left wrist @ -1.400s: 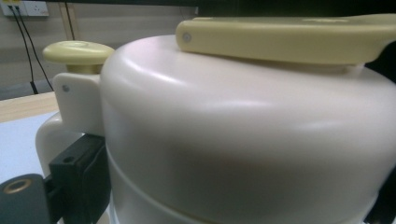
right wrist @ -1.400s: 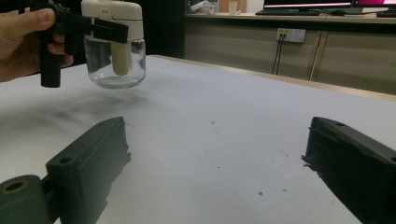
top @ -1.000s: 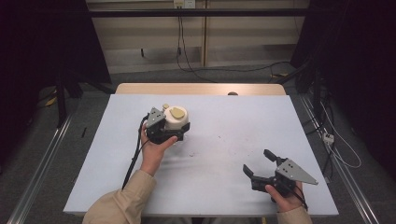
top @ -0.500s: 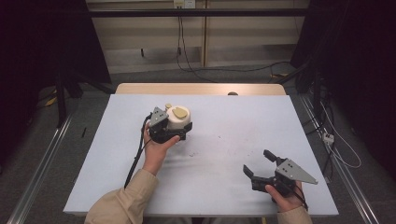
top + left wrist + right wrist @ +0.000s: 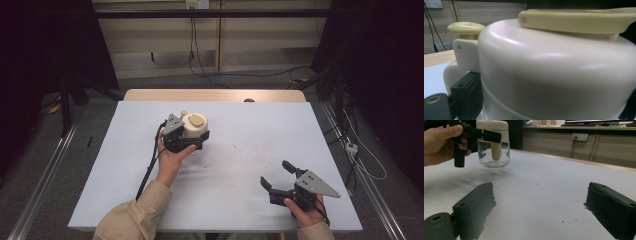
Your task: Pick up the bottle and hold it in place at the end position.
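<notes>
A jar (image 5: pixel 194 124) with a cream lid, a yellow-green flap and knob on top and a clear glass body sits in my left gripper (image 5: pixel 192 136), left of the table's middle. The left gripper view has the cream lid (image 5: pixel 554 65) right up against the camera, a black jaw pressed on its left side. From the right gripper view, the jar (image 5: pixel 493 147) is clamped just under its lid by the left gripper's black jaws, its glass base close to the table; whether it touches is unclear. My right gripper (image 5: pixel 276 174) stands open at the front right, nothing between its fingers (image 5: pixel 474 205).
The white table top (image 5: pixel 250 125) carries faint dark smudges near its middle (image 5: pixel 536 200). A wooden strip (image 5: pixel 215 95) runs along the far edge. Cables (image 5: pixel 200 65) lie on the floor behind, and metal rails (image 5: pixel 45 185) flank the table.
The left gripper has shifted the jar slightly to the right and a touch farther away. The right gripper has stayed put, still open.
</notes>
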### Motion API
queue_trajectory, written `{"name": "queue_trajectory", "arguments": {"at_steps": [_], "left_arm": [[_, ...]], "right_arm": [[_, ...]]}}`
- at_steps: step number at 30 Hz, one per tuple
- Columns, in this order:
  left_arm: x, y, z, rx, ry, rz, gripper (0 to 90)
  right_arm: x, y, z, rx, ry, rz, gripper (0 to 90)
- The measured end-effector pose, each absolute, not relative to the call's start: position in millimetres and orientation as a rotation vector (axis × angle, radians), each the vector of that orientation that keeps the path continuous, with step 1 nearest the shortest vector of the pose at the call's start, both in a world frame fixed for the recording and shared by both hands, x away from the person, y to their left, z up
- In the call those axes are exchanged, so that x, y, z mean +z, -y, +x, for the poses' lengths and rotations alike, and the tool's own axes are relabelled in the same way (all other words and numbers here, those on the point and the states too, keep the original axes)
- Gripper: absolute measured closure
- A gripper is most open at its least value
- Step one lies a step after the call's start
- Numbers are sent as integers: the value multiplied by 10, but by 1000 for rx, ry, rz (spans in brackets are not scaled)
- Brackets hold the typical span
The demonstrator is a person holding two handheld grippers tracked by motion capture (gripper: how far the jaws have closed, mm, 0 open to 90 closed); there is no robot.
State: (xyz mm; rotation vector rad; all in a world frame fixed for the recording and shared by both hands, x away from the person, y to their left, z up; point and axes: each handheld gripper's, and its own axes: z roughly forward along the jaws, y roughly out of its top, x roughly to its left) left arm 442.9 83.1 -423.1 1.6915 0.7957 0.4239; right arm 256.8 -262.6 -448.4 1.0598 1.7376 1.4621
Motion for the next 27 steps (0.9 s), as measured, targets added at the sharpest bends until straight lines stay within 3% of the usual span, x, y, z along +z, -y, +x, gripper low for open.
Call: {"name": "queue_trajectory", "arguments": {"at_steps": [27], "left_arm": [[-4203,-642,4486,406,-784,1692,65]], "right_arm": [[-4493,2652,2575,1459,-1727,1071,73]]}}
